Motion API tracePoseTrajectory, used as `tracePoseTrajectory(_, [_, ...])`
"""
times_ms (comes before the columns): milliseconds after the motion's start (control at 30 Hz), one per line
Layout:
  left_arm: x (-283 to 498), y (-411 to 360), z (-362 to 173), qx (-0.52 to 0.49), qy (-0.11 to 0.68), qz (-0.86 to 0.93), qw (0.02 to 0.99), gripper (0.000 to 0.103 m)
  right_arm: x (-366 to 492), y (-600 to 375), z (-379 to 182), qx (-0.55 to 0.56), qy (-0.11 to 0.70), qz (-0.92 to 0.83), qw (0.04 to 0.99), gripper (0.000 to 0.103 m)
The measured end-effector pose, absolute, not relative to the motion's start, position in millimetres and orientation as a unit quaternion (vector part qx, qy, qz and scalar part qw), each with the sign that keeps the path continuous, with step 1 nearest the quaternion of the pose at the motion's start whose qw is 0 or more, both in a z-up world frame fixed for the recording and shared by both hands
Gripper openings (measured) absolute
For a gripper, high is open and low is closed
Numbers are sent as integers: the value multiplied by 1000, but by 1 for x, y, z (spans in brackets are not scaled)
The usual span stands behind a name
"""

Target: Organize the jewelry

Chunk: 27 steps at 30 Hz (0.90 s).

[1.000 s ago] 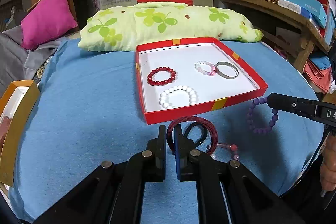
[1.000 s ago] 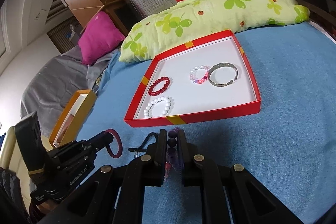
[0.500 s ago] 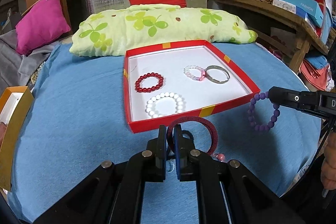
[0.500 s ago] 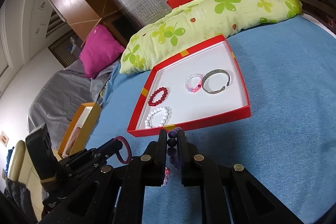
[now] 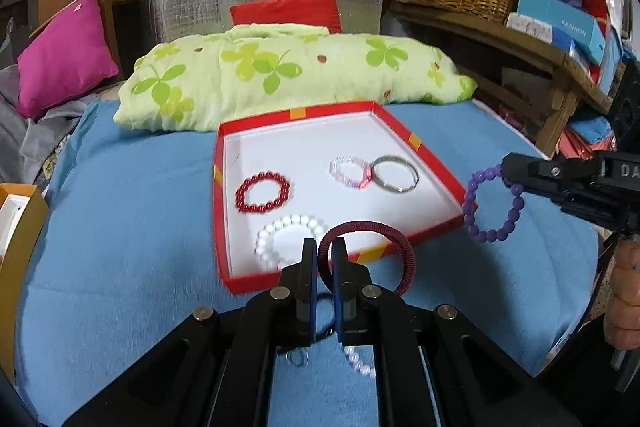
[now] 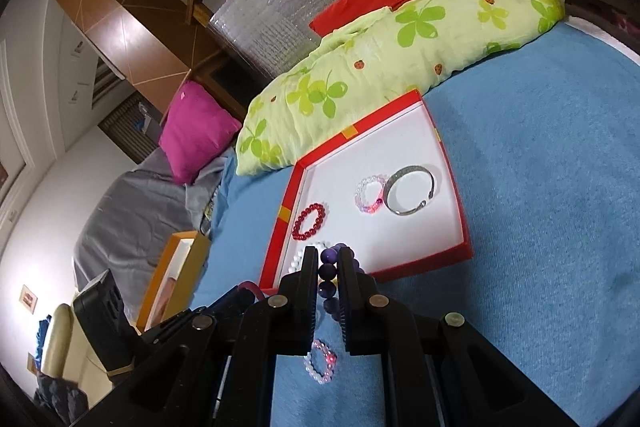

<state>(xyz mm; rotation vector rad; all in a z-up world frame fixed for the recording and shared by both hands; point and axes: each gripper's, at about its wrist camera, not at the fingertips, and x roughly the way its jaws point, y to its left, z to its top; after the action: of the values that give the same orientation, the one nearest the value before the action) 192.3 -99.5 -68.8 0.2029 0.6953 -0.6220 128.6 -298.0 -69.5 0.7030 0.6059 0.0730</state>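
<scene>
Ahead of both my jaws lies the shallow red cardboard tray with a white floor [image 5: 436, 163], on the blue cloth-covered table [image 5: 120, 227], and its near wall is my biggest worry: if either arm comes in low, the dangling loop could catch that rim and shove the tray or pull free of my grip. My left gripper [image 5: 324, 259] is pinching the dark maroon corded bangle [image 5: 402, 255] by its edge, the ring hanging out to the right of the jaws; so thin a bite may let it swivel or slip. My right gripper [image 6: 329, 269] is clamped on the purple round-bead bracelet [image 5: 486, 207], which hangs just off the tray's right corner. Dropped carelessly, either could land on the red bead bracelet [image 5: 262, 193], white bead bracelet [image 5: 280, 235], pink-and-clear bead bracelet [image 5: 350, 173] or silver metal bangle [image 5: 396, 173] already inside. Beneath my jaws lies another small pale bead bracelet [image 6: 320, 367], I think; it is partly hidden.
</scene>
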Motion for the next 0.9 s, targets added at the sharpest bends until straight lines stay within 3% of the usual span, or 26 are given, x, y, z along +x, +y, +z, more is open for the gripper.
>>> tracePoseTrajectory(467, [249, -143, -75, 101, 363, -329, 866, 7, 201, -322, -68, 341, 303, 2, 890, 10])
tracePoseTrajectory(900, [271, -145, -78, 98, 372, -316, 867, 7, 209, -314, -87, 351, 333, 12, 875, 10])
